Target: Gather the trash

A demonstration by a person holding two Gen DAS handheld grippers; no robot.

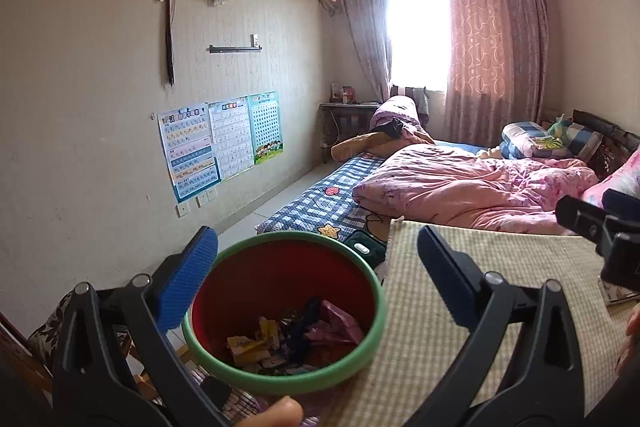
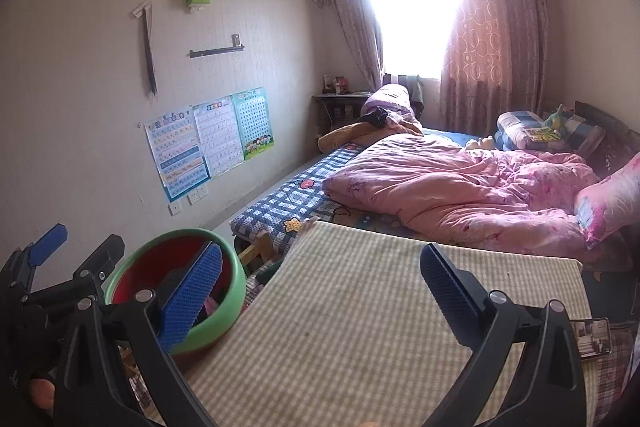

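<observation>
A red bin with a green rim [image 1: 362, 357] stands at the left edge of a checked green-and-cream mat [image 1: 500, 291]. Several crumpled wrappers [image 1: 296, 335] lie in its bottom. My left gripper [image 1: 316, 279] is open and empty, with the jaws spread on either side of the bin's mouth. My right gripper [image 2: 320, 291] is open and empty above the mat [image 2: 360, 327], with the bin [image 2: 236, 291] behind its left finger. The left gripper also shows at the left edge of the right wrist view [image 2: 76, 251]. The right gripper's body shows at the right edge of the left wrist view [image 1: 608, 235].
A bed with a pink quilt [image 2: 460, 187] and a blue checked sheet [image 2: 280, 207] lies beyond the mat. A phone [image 2: 592, 337] lies to the right of the mat. Posters [image 1: 216, 143] hang on the left wall. A wooden chair [image 1: 36, 355] is at lower left.
</observation>
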